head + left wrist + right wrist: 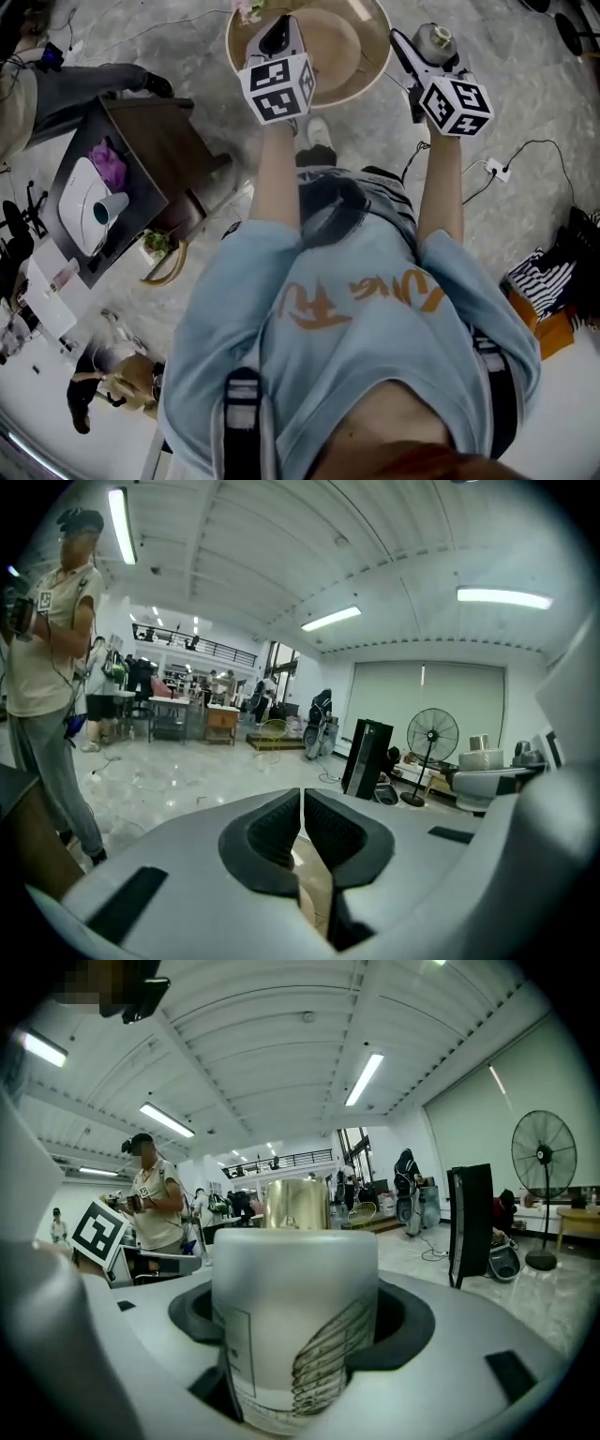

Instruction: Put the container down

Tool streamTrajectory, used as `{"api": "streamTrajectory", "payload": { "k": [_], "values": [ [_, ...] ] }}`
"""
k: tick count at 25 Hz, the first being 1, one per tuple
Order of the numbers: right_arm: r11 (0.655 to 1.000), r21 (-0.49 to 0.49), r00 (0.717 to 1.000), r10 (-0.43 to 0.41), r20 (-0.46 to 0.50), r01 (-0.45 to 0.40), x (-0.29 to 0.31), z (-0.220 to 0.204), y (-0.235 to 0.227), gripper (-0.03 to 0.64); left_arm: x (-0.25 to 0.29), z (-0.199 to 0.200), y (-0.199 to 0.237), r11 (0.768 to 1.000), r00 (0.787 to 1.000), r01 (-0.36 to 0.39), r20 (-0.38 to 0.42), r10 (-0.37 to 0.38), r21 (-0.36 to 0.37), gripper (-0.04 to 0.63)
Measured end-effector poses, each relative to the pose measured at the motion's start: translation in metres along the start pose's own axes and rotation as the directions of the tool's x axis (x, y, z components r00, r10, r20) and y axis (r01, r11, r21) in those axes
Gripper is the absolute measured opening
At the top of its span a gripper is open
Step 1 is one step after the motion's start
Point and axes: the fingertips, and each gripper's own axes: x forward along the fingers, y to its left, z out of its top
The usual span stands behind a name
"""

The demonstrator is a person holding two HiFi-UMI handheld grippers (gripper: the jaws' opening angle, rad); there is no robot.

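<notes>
A glossy pale marble floor [169,785] is shown beneath a ribbed white ceiling [281,546] lit by strip lights [503,597]. A pedestal fan [432,735] and a black tower cabinet [367,758] are set before a pale screened wall [422,691]; a round wooden table [361,66] is seen from above.

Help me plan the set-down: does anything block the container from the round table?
Nothing visible does. The right gripper holds the container beside the round table's right rim; the tabletop there looks bare. The left gripper hangs over its left side.
</notes>
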Motion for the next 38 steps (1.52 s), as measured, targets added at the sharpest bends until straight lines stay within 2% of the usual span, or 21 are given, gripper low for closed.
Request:
{"api": "streamTrajectory", "payload": {
  "k": [8,15,19,25,32,38],
  "values": [
    [0.999,0.003,0.999,-0.051,0.009,0.051,0.021,0.026,-0.047,0.357,0.054,0.024,-0.016,0.999,0.999,0.053,0.002,-0.053,0.001,0.037],
    [0.995,-0.042,0.995,0.092,0.029,-0.091,0.059,0.052,-0.036,0.356,0.072,0.038,-0.014,1.0,1.0,0.02,0.004,-0.02,-0.014,0.037],
    [0.989,-0.047,0.99,0.143,0.01,-0.142,0.072,0.05,-0.034,0.356,0.077,0.036,-0.013,0.999,1.0,0.003,0.001,-0.003,-0.032,0.037],
    [0.987,-0.001,0.985,0.162,-0.068,-0.162,0.083,0.007,-0.038,0.356,0.084,-0.004,0.0,0.996,0.997,-0.026,-0.072,0.019,-0.091,0.037],
    [0.98,0.094,0.968,0.19,-0.167,-0.176,0.095,-0.07,-0.041,0.356,0.105,-0.066,-0.02,0.991,0.985,0.03,-0.163,-0.051,-0.128,0.037],
    [0.972,0.135,0.943,0.221,-0.248,-0.192,0.112,-0.142,-0.043,0.355,0.131,-0.124,-0.014,0.992,0.968,0.051,-0.238,-0.078,-0.116,0.037]
  ]
}}
